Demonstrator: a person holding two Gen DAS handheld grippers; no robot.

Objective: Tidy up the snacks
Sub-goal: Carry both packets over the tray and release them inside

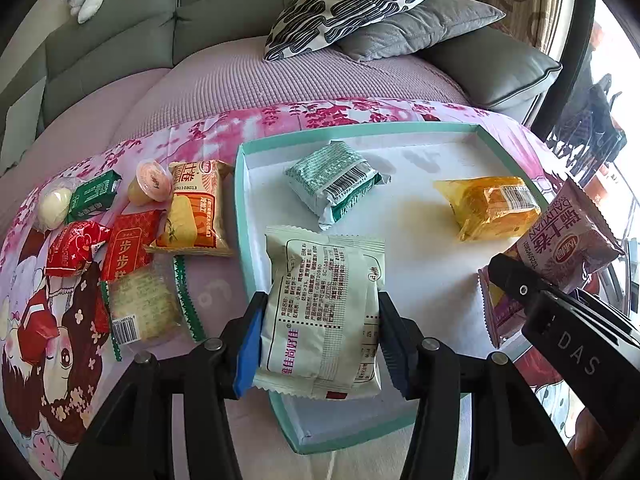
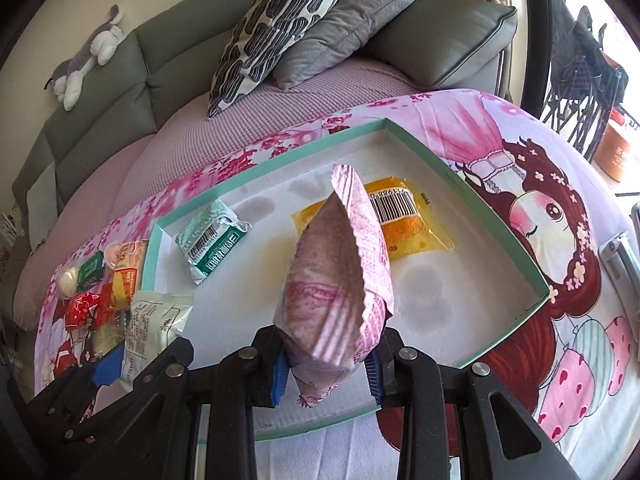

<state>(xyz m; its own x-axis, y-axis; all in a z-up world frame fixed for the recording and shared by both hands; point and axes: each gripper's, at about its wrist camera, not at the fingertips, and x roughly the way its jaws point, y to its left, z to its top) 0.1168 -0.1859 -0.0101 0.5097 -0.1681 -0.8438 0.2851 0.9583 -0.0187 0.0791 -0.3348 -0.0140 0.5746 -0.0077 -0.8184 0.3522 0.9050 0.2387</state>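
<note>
A pale packet (image 1: 320,312) is gripped by the left gripper (image 1: 318,340) above the teal tray (image 1: 240,200); a pink packet (image 2: 336,284) is clamped in the right gripper (image 2: 328,368) over the tray; two packets lie inside; more snacks (image 1: 132,216) are heaped beside its left wall.

Two gripped snack packs (image 1: 320,312) over tray (image 1: 360,130)

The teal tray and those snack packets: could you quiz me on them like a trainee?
1. True or false: the teal tray holds no packets.
2. What does the left gripper hold?
3. Which packet is in the right gripper? A yellow, B pink, C red.

Key: 1 false, a green packet and a yellow packet lie inside. 2 a pale cream packet. 3 B, the pink packet.
</note>
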